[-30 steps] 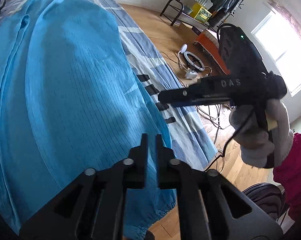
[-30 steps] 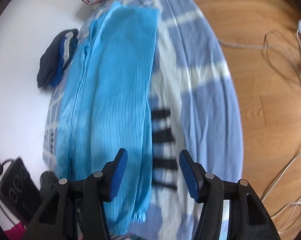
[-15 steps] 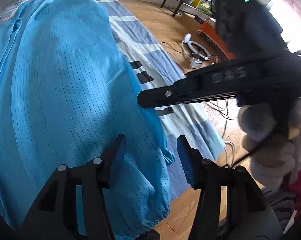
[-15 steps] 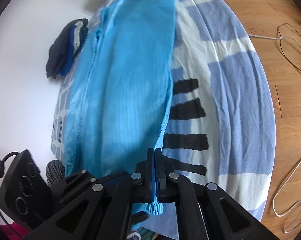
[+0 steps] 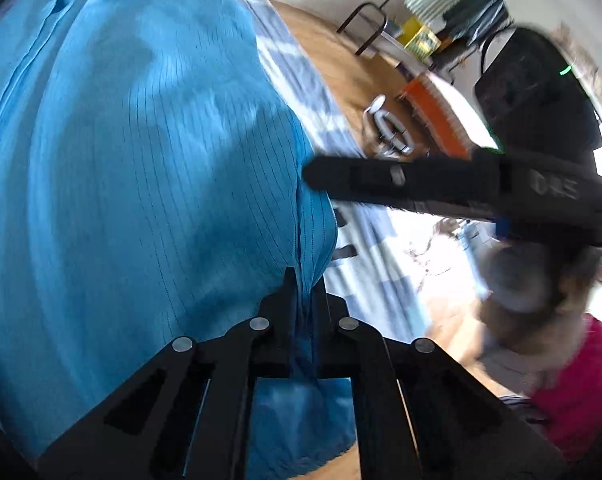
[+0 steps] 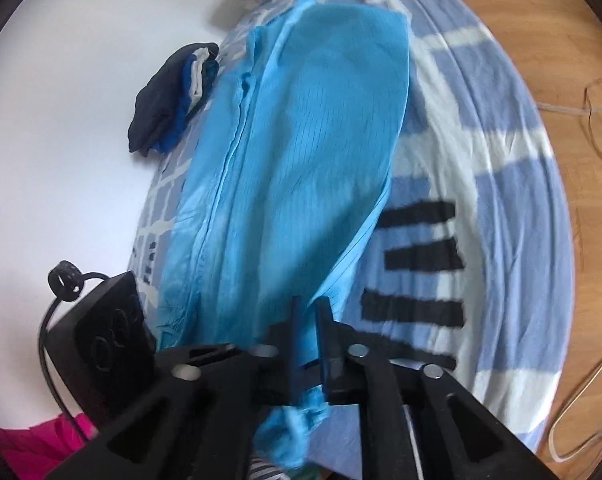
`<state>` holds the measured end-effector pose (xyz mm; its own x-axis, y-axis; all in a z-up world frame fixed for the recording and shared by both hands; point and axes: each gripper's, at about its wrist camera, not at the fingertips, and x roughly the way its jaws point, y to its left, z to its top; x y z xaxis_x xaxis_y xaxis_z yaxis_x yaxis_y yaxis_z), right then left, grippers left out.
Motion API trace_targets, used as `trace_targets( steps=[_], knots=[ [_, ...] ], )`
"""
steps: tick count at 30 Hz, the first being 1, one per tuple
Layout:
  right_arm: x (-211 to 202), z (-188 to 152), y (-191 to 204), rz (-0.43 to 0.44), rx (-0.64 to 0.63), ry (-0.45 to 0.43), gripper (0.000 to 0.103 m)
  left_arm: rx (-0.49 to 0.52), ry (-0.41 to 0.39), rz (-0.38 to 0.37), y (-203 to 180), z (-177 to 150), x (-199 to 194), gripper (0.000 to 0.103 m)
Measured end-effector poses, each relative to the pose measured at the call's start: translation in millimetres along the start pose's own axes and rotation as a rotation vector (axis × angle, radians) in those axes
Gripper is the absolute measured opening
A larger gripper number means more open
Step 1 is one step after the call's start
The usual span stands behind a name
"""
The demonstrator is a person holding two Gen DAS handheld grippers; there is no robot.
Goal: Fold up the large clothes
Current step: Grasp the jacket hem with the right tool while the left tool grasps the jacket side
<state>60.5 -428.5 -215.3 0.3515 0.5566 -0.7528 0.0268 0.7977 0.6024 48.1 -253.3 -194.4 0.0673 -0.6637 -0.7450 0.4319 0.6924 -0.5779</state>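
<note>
Both grippers, left gripper [image 5: 305,280] and right gripper [image 6: 309,312], are clamped on the big pinstriped turquoise garment [image 5: 141,184] [image 6: 301,160], fabric bunched between their fingers above the blue-and-white striped bedsheet [image 6: 481,152].

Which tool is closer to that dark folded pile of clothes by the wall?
Probably left. Both the left tool and right tool grip the blue garment; the pile lies on the left tool's side.

Only one marking is partly readable. In the left wrist view, pale letters stand on the black body of the right gripper [image 5: 313,176], far back from its tips and up to the right of the left gripper's jaws. They look like "DAS", but blur makes this uncertain. Nothing else is legible.
</note>
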Motion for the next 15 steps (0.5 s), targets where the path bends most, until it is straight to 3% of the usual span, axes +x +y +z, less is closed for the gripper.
trace_targets(
  steps=[2,5,8,15],
  knots=[
    [-4,15,-7,-0.025,0.014,-0.062,0.054,-0.002,-0.021,-0.021,-1,3,-10,0.003],
    [3,42,-24,0.008,0.102,-0.110,0.055,-0.011,-0.058,-0.052,-1,6,-27,0.003],
    [21,70,-35,0.035,0.171,-0.124,0.056,-0.030,-0.080,-0.081,2,9,-39,0.003],
    [60,128,-55,0.000,0.274,-0.194,0.056,-0.040,-0.101,-0.121,4,8,-56,0.003]
  ],
)
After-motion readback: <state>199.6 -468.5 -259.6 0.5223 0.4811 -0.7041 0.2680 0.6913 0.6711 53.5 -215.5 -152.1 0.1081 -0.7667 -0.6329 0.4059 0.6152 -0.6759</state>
